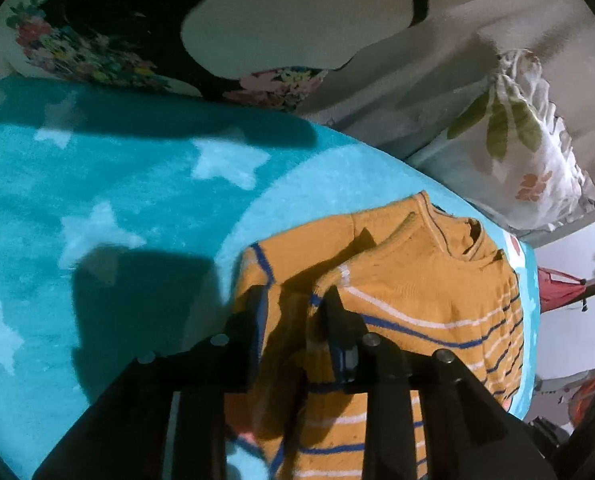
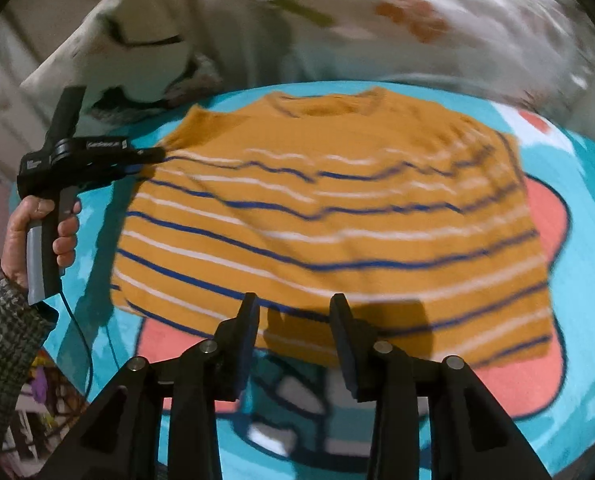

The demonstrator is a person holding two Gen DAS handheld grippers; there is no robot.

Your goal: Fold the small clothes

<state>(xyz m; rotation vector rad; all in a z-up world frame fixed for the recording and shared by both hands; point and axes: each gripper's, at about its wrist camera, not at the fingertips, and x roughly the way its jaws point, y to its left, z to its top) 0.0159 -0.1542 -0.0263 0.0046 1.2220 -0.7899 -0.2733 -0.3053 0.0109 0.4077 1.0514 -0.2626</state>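
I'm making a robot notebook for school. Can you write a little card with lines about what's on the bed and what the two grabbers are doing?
clothing: orange striped sweater, lying mostly flat
surface: turquoise star blanket
left gripper: at the sweater's sleeve edge, some cloth between its fingers, grip unclear
right gripper: open, holding nothing, at the sweater's bottom hem
behind: floral pillow
fold: hardly begun

Turquoise star-patterned blanket, floral pillow, pale wall, hard shadows
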